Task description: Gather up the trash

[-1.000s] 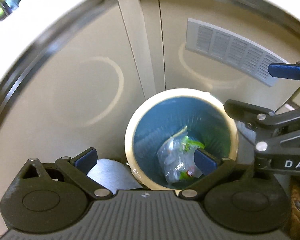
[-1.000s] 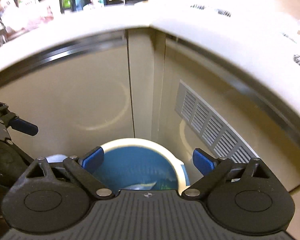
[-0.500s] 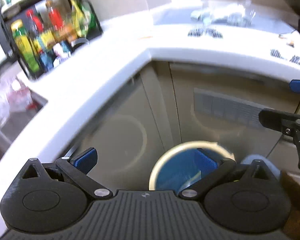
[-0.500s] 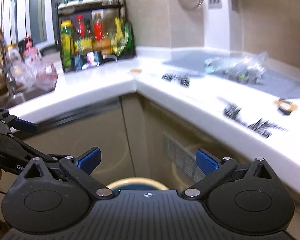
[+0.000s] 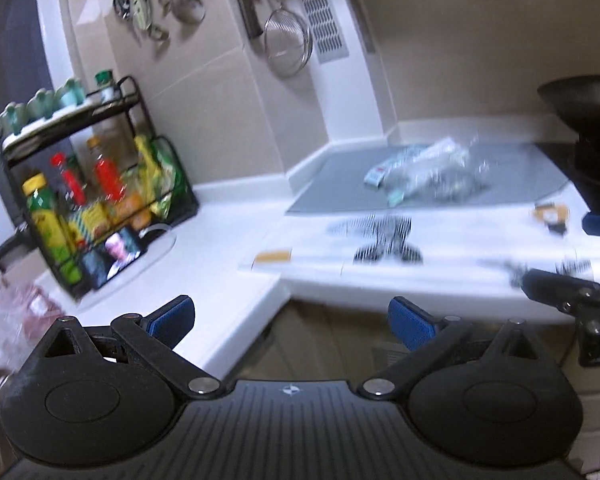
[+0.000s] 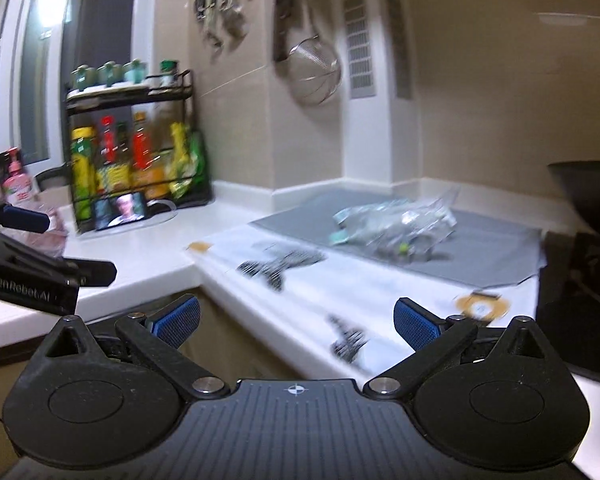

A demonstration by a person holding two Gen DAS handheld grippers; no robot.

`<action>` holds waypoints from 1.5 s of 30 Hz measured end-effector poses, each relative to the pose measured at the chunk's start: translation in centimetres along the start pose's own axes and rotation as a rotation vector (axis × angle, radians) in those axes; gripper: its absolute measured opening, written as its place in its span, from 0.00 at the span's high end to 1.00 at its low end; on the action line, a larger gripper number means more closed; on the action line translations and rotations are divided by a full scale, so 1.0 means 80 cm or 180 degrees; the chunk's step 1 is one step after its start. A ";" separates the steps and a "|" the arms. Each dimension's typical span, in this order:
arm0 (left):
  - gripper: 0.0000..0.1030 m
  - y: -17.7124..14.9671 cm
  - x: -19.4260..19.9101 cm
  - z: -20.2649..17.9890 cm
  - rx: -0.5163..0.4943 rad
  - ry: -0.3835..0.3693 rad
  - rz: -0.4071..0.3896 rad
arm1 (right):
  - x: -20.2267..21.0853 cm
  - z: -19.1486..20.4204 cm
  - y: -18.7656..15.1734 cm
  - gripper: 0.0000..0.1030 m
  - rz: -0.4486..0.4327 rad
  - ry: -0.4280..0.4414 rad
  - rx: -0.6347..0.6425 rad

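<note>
The crumpled clear plastic bag point(image 6: 396, 228) lies far ahead on the grey mat point(image 6: 496, 248) of the bench point(image 6: 148, 256), long axis left-right. Both the right gripper point(image 6: 296, 322), nearer, and left gripper point(image 5: 292, 322) stand spread, empty.

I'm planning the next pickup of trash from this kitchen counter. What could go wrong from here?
The crumpled clear plastic bag on the grey mat is light and may slip out of a pinch or drag the mat along. The black wok stands close on its right, so the open right hand-held gripper could knock it. Both views are blurred, so aiming is uncertain.
</note>
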State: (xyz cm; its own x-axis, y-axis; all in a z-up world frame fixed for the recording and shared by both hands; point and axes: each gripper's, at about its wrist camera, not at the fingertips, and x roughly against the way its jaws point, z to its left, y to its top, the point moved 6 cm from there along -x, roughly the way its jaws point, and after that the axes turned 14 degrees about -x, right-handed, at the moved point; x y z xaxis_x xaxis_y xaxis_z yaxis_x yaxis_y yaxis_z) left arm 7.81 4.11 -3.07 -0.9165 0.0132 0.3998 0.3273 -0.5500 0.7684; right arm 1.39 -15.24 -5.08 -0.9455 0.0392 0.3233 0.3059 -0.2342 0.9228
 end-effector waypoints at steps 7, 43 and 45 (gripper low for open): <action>0.00 0.065 -0.083 0.008 0.0270 -0.0142 -0.0098 | -0.043 -0.054 0.038 0.00 -0.0136 -0.0373 -0.0244; 0.00 0.126 -0.509 0.005 0.0966 -0.0555 0.0641 | -0.310 -0.205 0.077 0.00 0.0601 -0.1772 -0.0809; 0.00 0.128 -0.507 0.002 0.0951 -0.0554 0.0639 | -0.310 -0.205 0.077 0.00 0.0608 -0.1776 -0.0798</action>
State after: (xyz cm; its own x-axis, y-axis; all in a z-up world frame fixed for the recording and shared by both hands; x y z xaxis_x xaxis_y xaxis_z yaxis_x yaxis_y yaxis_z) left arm 48.35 -1.93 -11.33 -0.7833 0.0857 0.6157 0.5718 -0.2893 0.7677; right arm 24.89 -33.57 -10.85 -0.6558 0.4582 0.6000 0.3639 -0.5045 0.7830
